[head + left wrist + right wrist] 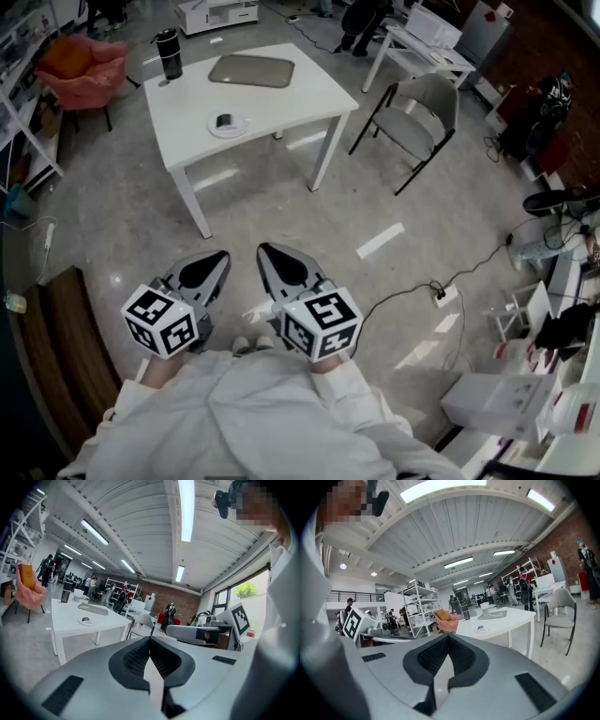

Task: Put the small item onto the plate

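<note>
The small item (223, 120) on the plate (241, 123), far off on the surface (281, 105), is too small in every view to identify; only a dark lump shows. The hands behind the left tool (221, 257) and right tool (265, 250) are hidden beneath marker cubes and sleeves. The right gripper view's own tool covers the lower part of a pink chair (446, 620).

White table (300, 98), white plate (240, 127), pink chair (89, 66)

The tabletop (300, 98) is smooth matt white. Beneath it the floor (272, 216) is polished, glossy grey. Left of it, the armchair (84, 66) is pink cloth. On it, the tray (251, 70) is matt grey.
</note>
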Tool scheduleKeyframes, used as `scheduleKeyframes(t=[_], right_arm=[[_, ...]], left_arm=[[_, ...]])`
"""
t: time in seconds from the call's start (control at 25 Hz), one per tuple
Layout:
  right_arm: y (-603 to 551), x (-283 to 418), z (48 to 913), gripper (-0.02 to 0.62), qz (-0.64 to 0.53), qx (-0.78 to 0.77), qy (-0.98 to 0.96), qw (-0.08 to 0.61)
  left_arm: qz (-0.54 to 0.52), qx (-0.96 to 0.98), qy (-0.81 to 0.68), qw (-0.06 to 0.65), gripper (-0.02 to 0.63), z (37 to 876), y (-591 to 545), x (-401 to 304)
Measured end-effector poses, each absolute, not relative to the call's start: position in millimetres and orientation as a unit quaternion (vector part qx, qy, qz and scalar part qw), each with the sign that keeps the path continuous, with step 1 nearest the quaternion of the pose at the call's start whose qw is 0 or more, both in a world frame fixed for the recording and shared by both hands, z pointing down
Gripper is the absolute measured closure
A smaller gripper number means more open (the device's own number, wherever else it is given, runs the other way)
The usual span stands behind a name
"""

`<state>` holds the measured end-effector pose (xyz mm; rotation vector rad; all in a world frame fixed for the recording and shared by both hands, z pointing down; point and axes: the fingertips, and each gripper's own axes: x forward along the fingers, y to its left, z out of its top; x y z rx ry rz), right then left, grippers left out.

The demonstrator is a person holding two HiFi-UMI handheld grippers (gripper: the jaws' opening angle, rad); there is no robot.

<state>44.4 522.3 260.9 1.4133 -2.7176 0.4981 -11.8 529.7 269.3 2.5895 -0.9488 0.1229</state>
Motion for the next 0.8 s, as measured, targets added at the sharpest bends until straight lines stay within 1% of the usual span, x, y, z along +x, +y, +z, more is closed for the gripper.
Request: scheduleKeyframes(t=[0.08, 0.24, 0.56, 0.8], right_arm=[[517.9, 43.0, 257.8, 0.58, 0.166, 0.448, -0.878, 0.011], [517.0, 42.3, 256.8, 0.58, 0.139, 0.44, -0.887, 0.034], [525.9, 56.5, 278.9, 0.58, 0.16, 0.425, -0.89, 0.053], [519.7, 74.2, 291.2, 0.58, 0.167, 0.435, -0.883, 0.057]], left_arm=[[0.042, 0.921, -0.338, 0.188, 0.596, 266.9, 526.3, -6.6], [0.048, 0.92, -0.34, 0.186, 0.595, 268.7, 526.0, 2.2], [0.05, 0.899, -0.373, 0.222, 0.595, 295.8, 535.2, 0.8], [0.045, 0.891, -0.389, 0.232, 0.595, 309.2, 530.3, 0.9]])
